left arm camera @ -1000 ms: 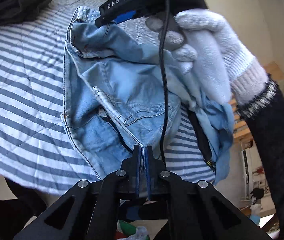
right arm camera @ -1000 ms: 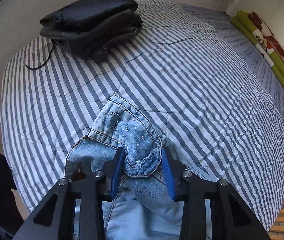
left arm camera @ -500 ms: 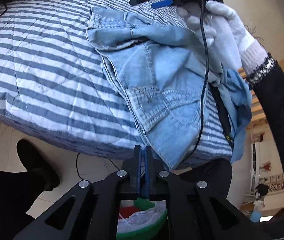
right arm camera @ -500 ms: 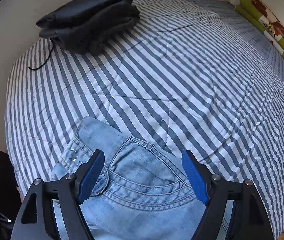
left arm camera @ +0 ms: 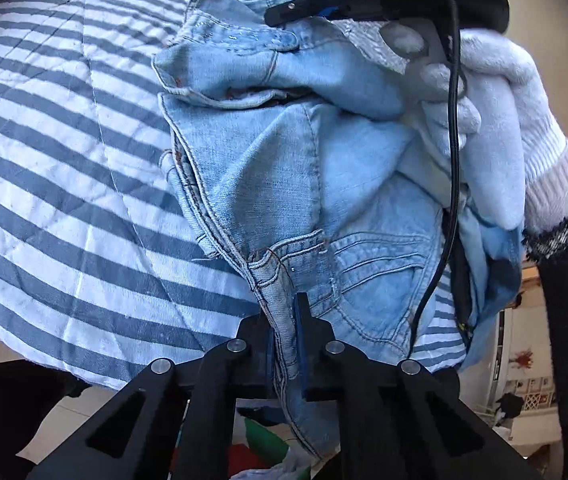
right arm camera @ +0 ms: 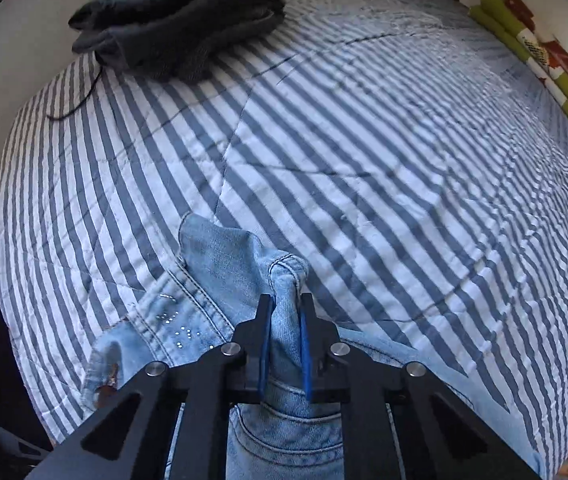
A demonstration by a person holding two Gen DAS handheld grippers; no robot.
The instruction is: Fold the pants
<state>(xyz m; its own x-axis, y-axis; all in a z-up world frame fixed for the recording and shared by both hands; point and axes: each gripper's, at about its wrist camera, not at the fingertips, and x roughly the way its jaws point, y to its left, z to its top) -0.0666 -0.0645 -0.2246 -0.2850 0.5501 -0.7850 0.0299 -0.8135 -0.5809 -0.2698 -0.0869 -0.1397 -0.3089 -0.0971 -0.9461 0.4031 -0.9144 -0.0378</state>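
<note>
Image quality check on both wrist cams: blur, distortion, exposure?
Left wrist: sharp denim stitching on the jeans, strong fisheye bulge in the striped bedcover, white glove nearly blown out. Right wrist: stripes soft toward the far edge, dark folded clothes underexposed, corners vignetted black.

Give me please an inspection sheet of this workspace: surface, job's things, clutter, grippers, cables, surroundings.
Surface: bed with striped quilt, wrinkled.
Job's things: light blue jeans, bunched at the bed's near edge, not yet folded.
Clutter: stack of dark folded clothes at the far corner; green patterned bedding along the far right side.
Grippers: left gripper shut on a jeans seam; right gripper closing, a denim fold pinched between its pads.
Cables: black cable hanging over the gloved hand and jeans.
Surroundings: pale wall, floor below.
</note>
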